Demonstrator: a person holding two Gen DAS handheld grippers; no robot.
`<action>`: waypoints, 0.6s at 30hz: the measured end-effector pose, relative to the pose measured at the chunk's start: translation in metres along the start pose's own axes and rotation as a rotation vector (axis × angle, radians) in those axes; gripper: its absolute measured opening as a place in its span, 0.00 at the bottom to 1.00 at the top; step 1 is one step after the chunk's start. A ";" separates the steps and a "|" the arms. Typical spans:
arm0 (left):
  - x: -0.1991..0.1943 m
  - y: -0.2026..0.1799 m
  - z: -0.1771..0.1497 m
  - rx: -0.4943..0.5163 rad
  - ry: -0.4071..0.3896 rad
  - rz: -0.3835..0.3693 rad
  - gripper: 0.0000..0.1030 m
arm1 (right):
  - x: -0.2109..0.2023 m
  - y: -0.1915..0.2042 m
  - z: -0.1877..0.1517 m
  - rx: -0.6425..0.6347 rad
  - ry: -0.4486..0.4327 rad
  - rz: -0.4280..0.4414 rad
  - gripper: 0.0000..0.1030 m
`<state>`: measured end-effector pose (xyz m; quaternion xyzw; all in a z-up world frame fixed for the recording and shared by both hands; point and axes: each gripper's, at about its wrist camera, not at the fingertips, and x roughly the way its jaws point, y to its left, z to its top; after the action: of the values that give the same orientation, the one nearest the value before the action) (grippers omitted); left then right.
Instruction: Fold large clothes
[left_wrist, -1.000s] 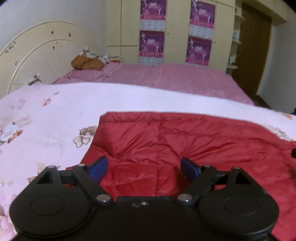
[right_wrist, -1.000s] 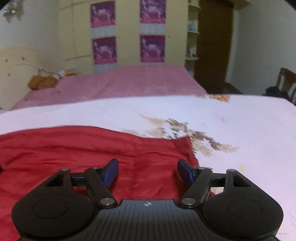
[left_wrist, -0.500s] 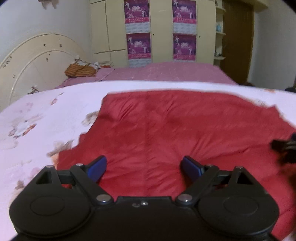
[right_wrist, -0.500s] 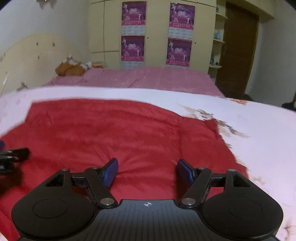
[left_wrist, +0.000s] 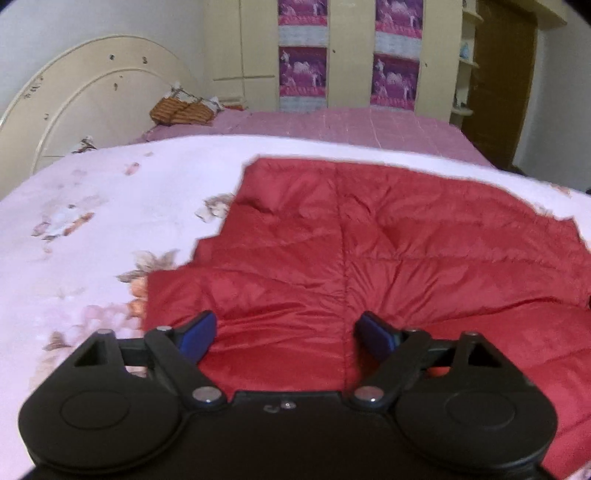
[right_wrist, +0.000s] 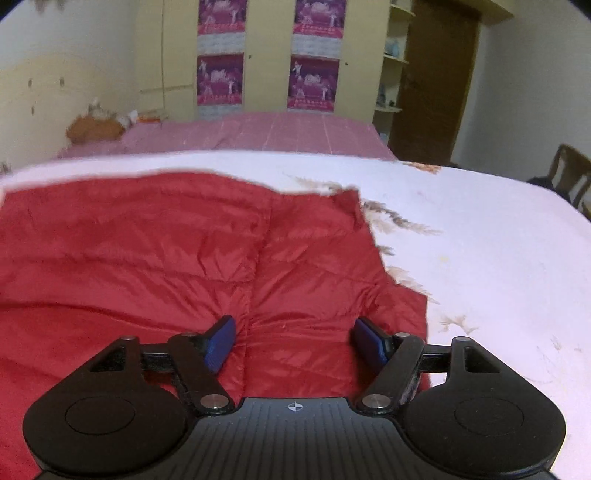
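A pink-covered bed (left_wrist: 332, 125) stands before cream wardrobes (left_wrist: 351, 55) bearing four purple posters (left_wrist: 303, 74). Left of the bed rises an arched cream headboard (left_wrist: 92, 107); right of it, a brown door (right_wrist: 436, 77) and a wooden chair (right_wrist: 569, 177).

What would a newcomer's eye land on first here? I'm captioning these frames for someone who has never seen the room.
The bright red quilted jacket spread flat on the pale floral bedspread dominates both views. Just above its near edge hang the two open hand-held grippers, the left hand-held gripper near the jacket's left side and the right hand-held gripper near its right side. Behind stand a pink-covered bed and a cream wardrobe carrying purple posters.
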<state>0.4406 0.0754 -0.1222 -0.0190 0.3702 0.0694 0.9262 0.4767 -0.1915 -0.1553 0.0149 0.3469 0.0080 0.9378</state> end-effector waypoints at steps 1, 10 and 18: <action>-0.007 0.002 -0.001 -0.010 -0.006 -0.009 0.83 | -0.010 0.001 0.000 -0.012 -0.015 0.010 0.69; -0.071 0.015 -0.033 -0.037 -0.007 -0.076 0.85 | -0.075 0.021 -0.031 -0.055 -0.022 0.092 0.69; -0.055 0.023 -0.057 -0.056 0.056 -0.066 0.84 | -0.055 0.018 -0.063 -0.070 0.083 0.030 0.69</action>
<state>0.3591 0.0870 -0.1259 -0.0590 0.3931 0.0483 0.9163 0.3941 -0.1739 -0.1669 -0.0130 0.3849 0.0348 0.9222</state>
